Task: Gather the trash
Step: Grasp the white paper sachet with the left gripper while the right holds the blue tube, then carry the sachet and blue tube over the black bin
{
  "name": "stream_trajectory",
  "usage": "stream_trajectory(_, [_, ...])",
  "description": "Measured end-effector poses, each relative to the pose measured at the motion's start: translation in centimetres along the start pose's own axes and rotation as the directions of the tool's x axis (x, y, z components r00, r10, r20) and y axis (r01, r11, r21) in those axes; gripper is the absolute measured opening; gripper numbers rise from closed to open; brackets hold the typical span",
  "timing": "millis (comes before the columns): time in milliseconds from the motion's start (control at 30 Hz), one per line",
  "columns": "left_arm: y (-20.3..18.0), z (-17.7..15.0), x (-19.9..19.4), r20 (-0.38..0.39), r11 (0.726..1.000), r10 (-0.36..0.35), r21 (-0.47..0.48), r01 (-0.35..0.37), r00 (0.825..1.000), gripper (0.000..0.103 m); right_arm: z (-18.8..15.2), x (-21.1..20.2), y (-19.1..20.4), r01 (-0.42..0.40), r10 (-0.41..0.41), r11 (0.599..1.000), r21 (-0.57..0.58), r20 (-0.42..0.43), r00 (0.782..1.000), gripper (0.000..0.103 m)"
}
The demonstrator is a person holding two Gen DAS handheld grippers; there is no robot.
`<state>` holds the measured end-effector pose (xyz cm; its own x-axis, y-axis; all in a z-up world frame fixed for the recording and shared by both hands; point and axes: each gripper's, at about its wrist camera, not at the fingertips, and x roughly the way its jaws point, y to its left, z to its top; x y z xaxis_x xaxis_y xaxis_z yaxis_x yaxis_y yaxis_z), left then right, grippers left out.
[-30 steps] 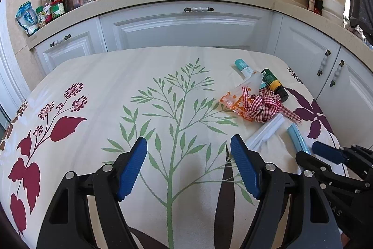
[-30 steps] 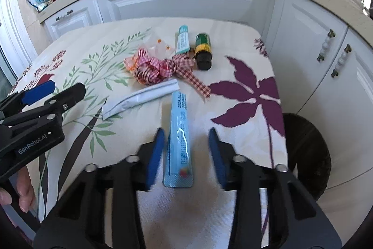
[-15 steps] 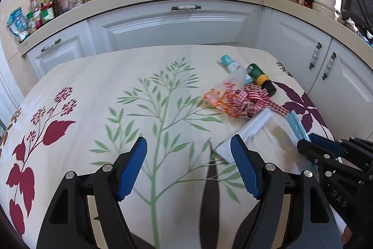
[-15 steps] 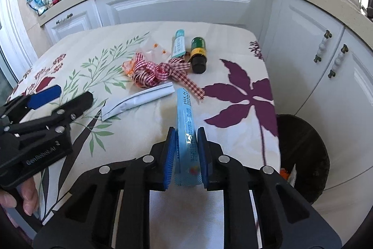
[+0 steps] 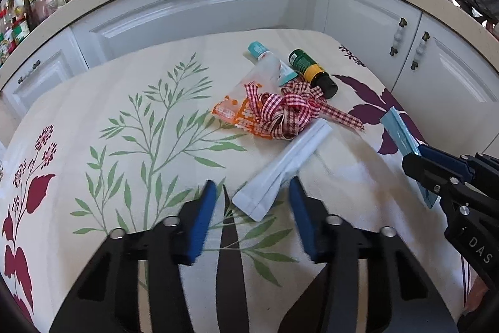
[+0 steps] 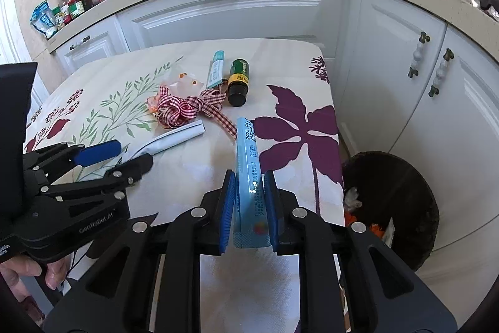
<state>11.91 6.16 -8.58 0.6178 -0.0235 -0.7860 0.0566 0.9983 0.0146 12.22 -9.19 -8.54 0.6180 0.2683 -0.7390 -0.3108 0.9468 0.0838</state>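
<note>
My right hand-held gripper (image 6: 248, 202) is clamped on the blue sachet (image 6: 249, 173), lifted above the desk (image 6: 193, 177). My left hand-held gripper (image 5: 252, 208) stands apart, the white packet (image 5: 283, 167) between its fingertips.

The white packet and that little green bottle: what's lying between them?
The red checked ribbon lies between the white packet and the green bottle, clearest in the right wrist view.

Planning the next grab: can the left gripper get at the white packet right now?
Probably yes: the left gripper is open, its fingers flank the white packet's near end, with nothing between.
</note>
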Motion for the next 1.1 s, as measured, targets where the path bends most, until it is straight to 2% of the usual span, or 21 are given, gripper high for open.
stream_trajectory(67, [-0.1, 0.0, 0.0, 0.002, 1.000, 0.003, 0.008, -0.003, 1.000, 0.031, 0.0, 0.0, 0.0, 0.000, 0.000, 1.000, 0.000, 0.000, 1.000, 0.019])
stream_trajectory(333, [-0.5, -0.3, -0.5, 0.018, 0.999, -0.004, 0.036, 0.003, 1.000, 0.027, -0.1, -0.2, 0.1, 0.004, -0.004, 1.000, -0.002, 0.008, 1.000, 0.019])
stream_trajectory(533, [-0.5, -0.6, -2.0, 0.051, 1.000, -0.014, 0.016, 0.013, 0.999, 0.026, -0.1, -1.3, 0.5, 0.008, -0.008, 1.000, -0.005, 0.036, 0.999, 0.019])
stream_trajectory(767, [0.2, -0.2, -5.0, 0.126, 0.999, -0.017, -0.031, 0.021, 0.992, 0.026, 0.5, -3.7, 1.3, 0.005, -0.002, 1.000, -0.021, 0.117, 0.993, 0.019])
stream_trajectory(1100, [1.7, 0.3, -8.3, 0.221, 0.995, 0.028, -0.100, -0.006, 0.975, 0.026, 1.4, -6.5, 2.0, 0.009, -0.001, 0.999, -0.036, 0.219, 0.976, 0.019])
